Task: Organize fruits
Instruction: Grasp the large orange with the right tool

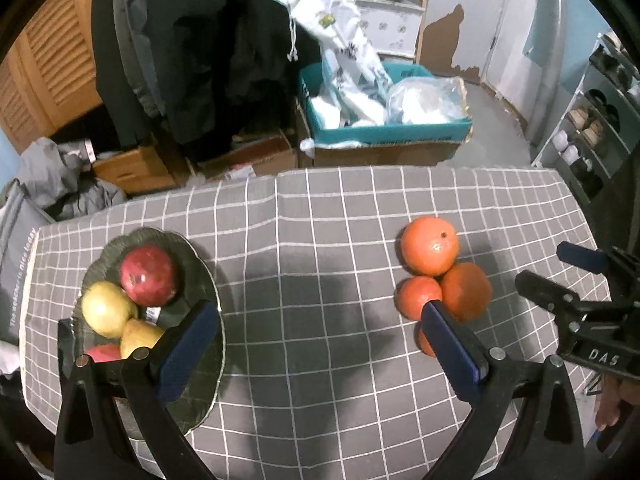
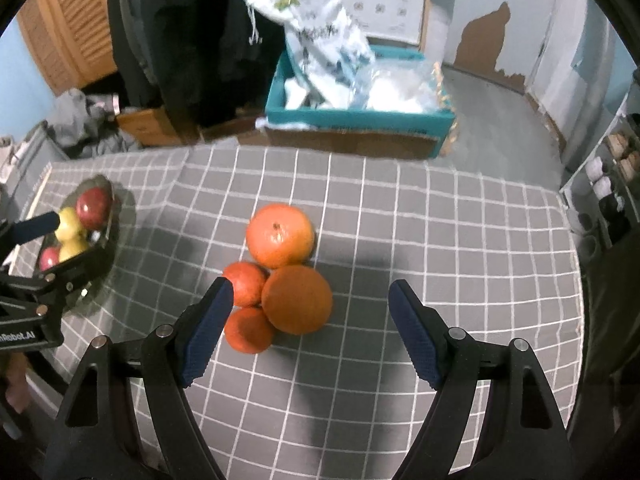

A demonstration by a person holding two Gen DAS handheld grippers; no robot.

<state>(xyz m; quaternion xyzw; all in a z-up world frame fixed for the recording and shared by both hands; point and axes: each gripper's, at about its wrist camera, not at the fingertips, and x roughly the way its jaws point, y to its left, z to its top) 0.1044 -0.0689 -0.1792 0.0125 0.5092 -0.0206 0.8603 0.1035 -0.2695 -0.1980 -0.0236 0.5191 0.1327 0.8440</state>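
Grey checked cloth (image 2: 400,220) covers the table, with boxes, bags and a shelf of shoes in the cluttered room behind.

At the left sits a dark glass plate (image 1: 200,256) holding apples: a red one (image 1: 148,276) at the back, two yellow ones (image 1: 106,310) in front of it and another red one partly hidden by the tongs. The left tongs (image 1: 316,352) hang above the cloth with jaws spread wide and nothing between them; the left pad overlaps the plate's near rim in that view, though I cannot tell whether it touches.

Right of centre, four oranges (image 2: 280,236) lie bunched on the bare cloth, touching one another: a large one at the back, a large one (image 2: 298,300) at the right front, and two smaller ones (image 2: 246,284) at the left.

The right tongs (image 2: 310,328) are also wide open and empty. From them the cluster lies just ahead and a little left, the near large orange falling between the pads' lines. Being round, the fruit sets no grasp axis. The right hand looks nearer the oranges, so it probably makes the first pick, likely bound for the plate well to the left.
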